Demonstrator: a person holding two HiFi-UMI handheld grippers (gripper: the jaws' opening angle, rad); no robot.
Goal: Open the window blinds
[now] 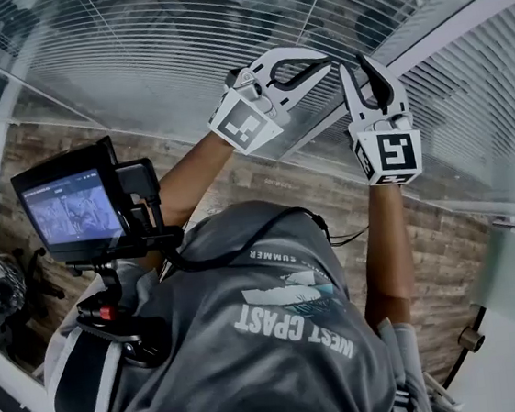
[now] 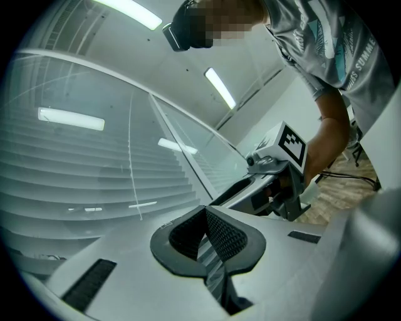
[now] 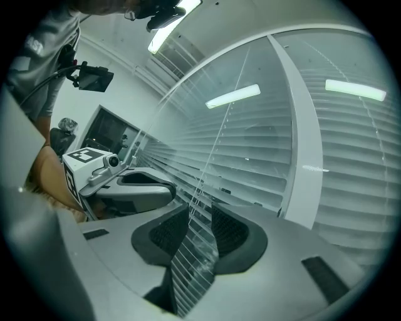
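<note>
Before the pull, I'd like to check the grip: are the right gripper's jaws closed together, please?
No: the right gripper's jaws stand apart, and the white horizontal blind slats show through the gap between them.

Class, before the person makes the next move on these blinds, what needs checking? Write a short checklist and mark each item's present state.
1. The cord lies between the jaws of the right gripper: ok, it runs down into the gap.
2. The right gripper is shut on the cord: not ok, its jaws stand apart.
3. The left gripper is free: ok, its jaws are together and nothing shows between them.
4. The slats are opened: not ok, they hang across the window.
5. This cord is the one that lifts or tilts the slats: cannot tell.
</note>
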